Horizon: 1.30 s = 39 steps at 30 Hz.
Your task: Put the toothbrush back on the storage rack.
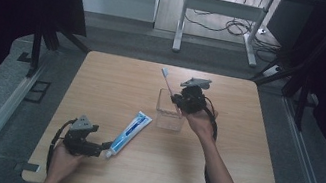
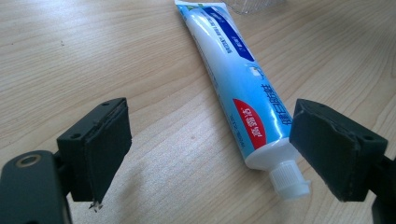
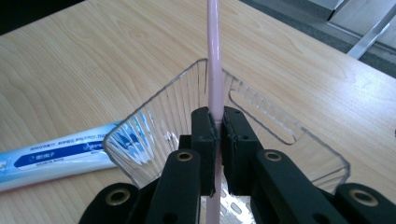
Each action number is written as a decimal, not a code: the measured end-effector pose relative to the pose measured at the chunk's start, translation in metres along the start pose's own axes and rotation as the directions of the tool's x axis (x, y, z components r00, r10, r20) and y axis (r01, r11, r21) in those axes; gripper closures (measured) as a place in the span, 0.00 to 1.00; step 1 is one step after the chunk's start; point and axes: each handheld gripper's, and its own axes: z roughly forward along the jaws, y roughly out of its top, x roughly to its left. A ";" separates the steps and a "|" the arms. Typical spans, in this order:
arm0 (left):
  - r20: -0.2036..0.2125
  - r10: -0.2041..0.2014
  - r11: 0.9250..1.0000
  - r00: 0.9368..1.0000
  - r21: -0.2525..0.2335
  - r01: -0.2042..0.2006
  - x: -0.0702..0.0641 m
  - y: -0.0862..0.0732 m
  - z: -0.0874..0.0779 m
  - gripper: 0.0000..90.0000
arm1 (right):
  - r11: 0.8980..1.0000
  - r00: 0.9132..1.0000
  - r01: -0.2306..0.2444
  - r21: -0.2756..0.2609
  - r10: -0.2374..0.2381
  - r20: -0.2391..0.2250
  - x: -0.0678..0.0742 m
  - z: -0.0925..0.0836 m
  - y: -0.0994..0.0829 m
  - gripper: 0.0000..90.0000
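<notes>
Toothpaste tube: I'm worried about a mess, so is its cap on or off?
On. The toothpaste tube lies flat on the table, and its white ribbed cap sits on the nozzle end.

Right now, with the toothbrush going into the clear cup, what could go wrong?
1. The right tool grips the toothbrush over the light cup; a knock on the rim could tip it.
2. Released tilted, the brush may lever the cup over.
3. The left tool is open beside the toothpaste cap; closing there could push the tube away.
</notes>
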 end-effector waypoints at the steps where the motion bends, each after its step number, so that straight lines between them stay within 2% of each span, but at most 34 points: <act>1: 0.000 0.000 1.000 1.000 0.001 0.000 0.000 0.000 0.000 0.14 | 1.000 1.000 0.002 0.004 -0.002 0.001 0.000 0.002 -0.001 0.94; 20: 0.005 0.006 1.000 1.000 0.006 -0.006 -0.001 0.000 0.002 0.14 | 0.998 1.000 -0.006 0.070 0.006 0.001 -0.004 0.022 -0.015 0.94; 39: 0.008 0.009 1.000 1.000 0.008 -0.009 -0.001 0.000 0.002 0.14 | 0.984 1.000 0.009 0.177 -0.007 -0.009 -0.005 0.027 -0.011 0.93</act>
